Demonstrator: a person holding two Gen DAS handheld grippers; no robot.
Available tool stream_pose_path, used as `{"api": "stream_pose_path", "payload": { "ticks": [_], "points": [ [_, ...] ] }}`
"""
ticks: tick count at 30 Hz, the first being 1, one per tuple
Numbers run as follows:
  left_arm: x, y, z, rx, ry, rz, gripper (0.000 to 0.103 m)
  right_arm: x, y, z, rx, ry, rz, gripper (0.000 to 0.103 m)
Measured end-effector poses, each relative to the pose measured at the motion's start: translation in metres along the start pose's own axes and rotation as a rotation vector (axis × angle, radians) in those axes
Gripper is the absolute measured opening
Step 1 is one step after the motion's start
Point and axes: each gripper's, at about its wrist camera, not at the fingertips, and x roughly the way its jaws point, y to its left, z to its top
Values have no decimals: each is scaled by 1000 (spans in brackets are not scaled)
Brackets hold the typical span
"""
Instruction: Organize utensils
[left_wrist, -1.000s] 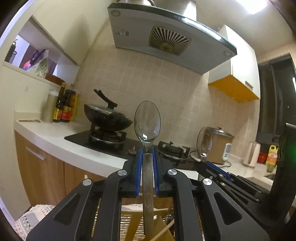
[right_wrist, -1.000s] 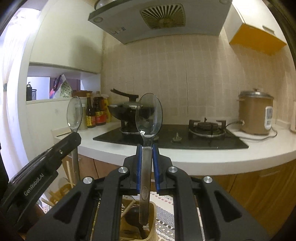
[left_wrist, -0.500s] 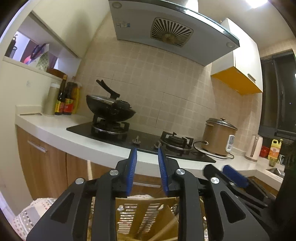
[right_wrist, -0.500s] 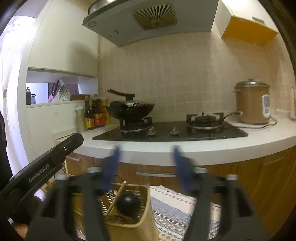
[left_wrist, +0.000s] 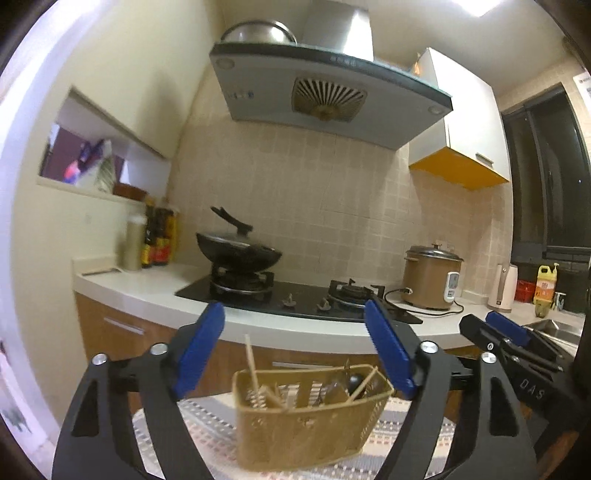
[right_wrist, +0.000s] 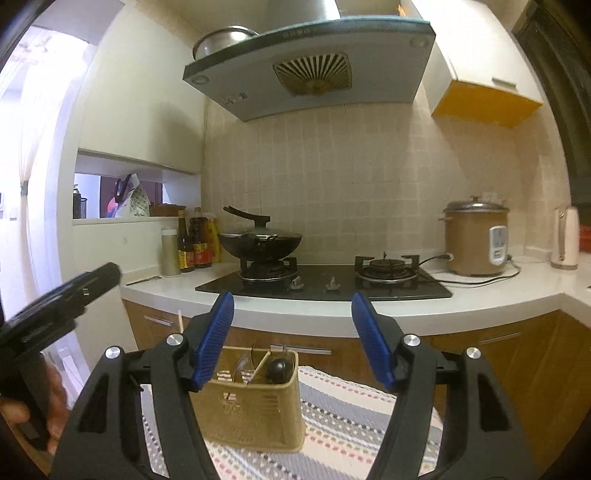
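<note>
The left gripper points level toward the stove, its blue ribbed pads spread wide, having just been opening, with nothing between them. The right gripper is held level too, its jaws apart and empty after opening a moment ago; in the left wrist view its black body and blue pad reach in from the right, and in the right wrist view the left gripper's body shows at the left edge with a hand wrapped round its handle. Below and just beyond both sets of fingers stands the utensil basket, a tan plastic box with slotted walls, upright on a striped woven cloth. It holds spoons, wooden chopsticks leaning out over its rim, and a dark rounded ladle head. There is open room around the basket on the cloth. Farther off runs the white worktop with a black glass hob, a lidded black wok and a tan rice cooker.
</note>
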Motion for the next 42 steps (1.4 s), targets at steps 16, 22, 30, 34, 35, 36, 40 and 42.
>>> {"api": "stream_pose_path", "payload": {
  "ticks": [16, 22, 30, 34, 35, 36, 40, 42],
  "points": [
    [-47, -10, -97, 113, 108, 230, 93, -34, 3, -92, 96, 164, -75, 71],
    [-39, -5, -112, 93, 131, 233, 93, -28, 11, -111, 38, 188, -96, 71],
    [-35, -11, -121, 165, 142, 249, 94, -31, 23, -112, -16, 170, -100, 71],
    [-33, -15, -123, 188, 159, 245, 95, -30, 25, -112, -22, 173, -106, 73],
    [-32, -15, -123, 188, 164, 246, 95, -30, 25, -113, -22, 174, -107, 74],
    [-31, -14, -124, 183, 168, 246, 95, -29, 24, -112, -19, 178, -107, 75],
    [-28, -9, -124, 160, 187, 249, 95, -25, 19, -112, 2, 194, -109, 77],
    [-28, -8, -124, 157, 186, 250, 95, -24, 16, -112, 18, 202, -103, 77]
  ]
}}
